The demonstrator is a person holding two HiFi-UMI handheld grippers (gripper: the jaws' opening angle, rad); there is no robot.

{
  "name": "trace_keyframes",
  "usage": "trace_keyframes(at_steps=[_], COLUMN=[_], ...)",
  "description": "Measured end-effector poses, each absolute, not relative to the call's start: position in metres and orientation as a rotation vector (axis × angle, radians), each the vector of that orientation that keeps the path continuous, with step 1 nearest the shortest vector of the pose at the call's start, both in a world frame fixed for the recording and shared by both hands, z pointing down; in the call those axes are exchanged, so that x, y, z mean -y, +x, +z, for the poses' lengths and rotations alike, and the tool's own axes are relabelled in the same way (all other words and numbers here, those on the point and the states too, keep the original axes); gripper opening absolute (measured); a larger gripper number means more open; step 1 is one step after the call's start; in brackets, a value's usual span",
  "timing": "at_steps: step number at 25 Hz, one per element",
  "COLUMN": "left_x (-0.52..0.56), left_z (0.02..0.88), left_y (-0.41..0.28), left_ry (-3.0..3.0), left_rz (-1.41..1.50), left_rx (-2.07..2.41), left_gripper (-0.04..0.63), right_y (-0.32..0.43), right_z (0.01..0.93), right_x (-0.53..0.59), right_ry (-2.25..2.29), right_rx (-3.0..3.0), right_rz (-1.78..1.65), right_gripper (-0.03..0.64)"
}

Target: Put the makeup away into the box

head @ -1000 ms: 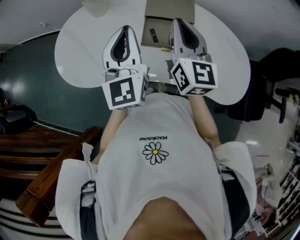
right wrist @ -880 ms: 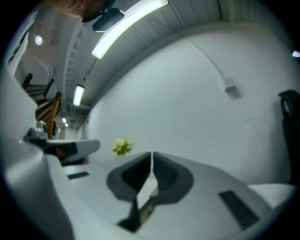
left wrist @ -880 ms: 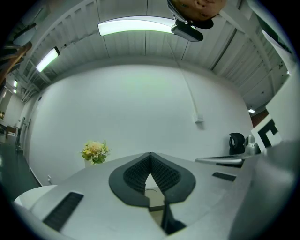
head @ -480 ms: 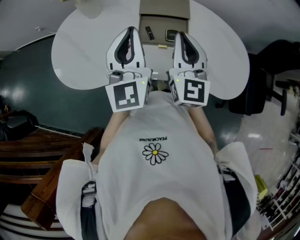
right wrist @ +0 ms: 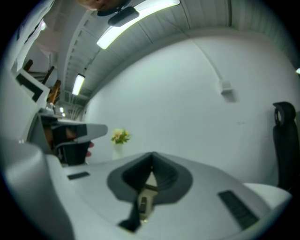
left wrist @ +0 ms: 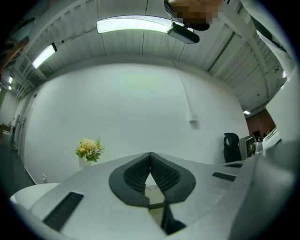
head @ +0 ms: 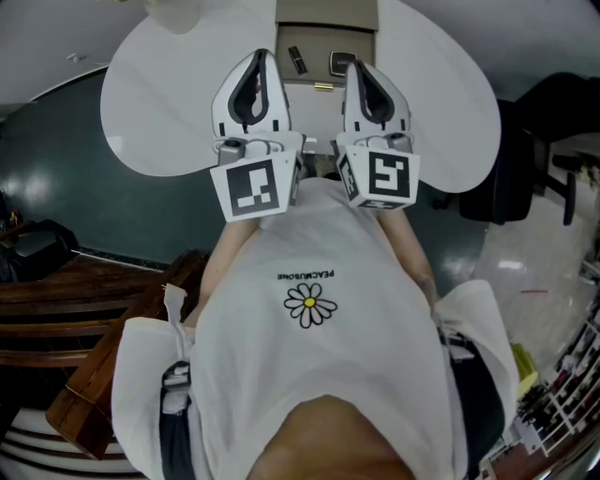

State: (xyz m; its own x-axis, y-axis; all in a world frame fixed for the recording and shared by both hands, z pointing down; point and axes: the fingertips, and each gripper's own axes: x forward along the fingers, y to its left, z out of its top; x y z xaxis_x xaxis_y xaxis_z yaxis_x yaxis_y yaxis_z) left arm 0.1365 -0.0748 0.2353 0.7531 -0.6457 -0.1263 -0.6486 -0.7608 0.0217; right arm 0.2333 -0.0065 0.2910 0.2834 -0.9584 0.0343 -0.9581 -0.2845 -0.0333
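Note:
On the round white table (head: pixel 169 103) a tan box (head: pixel 326 17) stands at the far edge. Just before it lie a dark stick of makeup (head: pixel 296 59), a dark compact (head: pixel 342 64) and a small gold piece (head: pixel 323 86). I cannot tell whether they lie in an open part of the box. My left gripper (head: pixel 257 56) and right gripper (head: pixel 357 67) hover side by side over the near part of the table, pointing at the box. Both are shut with nothing between the pads (left wrist: pixel 150 154) (right wrist: pixel 151 155). Below the shut tips the tan box (left wrist: pixel 157 202) shows through the gap.
A small vase of flowers (left wrist: pixel 88 150) (right wrist: pixel 120 137) stands at the table's far left. A black chair (head: pixel 525 159) (left wrist: pixel 230 147) is beyond the table on the right. A white wall lies behind the table. The person's white shirt (head: pixel 309 309) fills the lower head view.
The right gripper has come down and in beside the left one, so both now sit level. The compact, hidden a second ago, is now in view.

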Motion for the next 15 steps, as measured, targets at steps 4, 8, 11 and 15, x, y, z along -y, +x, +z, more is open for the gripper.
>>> trace_keyframes(at_steps=[4,8,11,15], left_x=[0.075,0.077,0.078,0.081], left_z=[0.235,0.238,0.24,0.243], left_y=[0.137,0.137,0.137,0.136], left_ry=[-2.917,-2.918,-2.916,-2.913], left_rz=[0.195,0.179,0.164,0.144], left_rx=[-1.086,-1.096,-1.108,-1.132], left_gripper=[0.02,0.02,0.02,0.02], right_y=[0.236,0.24,0.241,0.239], right_z=[0.293,0.295,0.298,0.302], right_x=[0.006,0.007,0.006,0.006], right_ry=[-2.494,-2.511,-2.516,-2.505], right_rx=[-1.868,-1.852,-1.86,-1.882], right_rz=[-0.116,-0.134,-0.143,-0.153], right_gripper=[0.03,0.03,0.029,0.029])
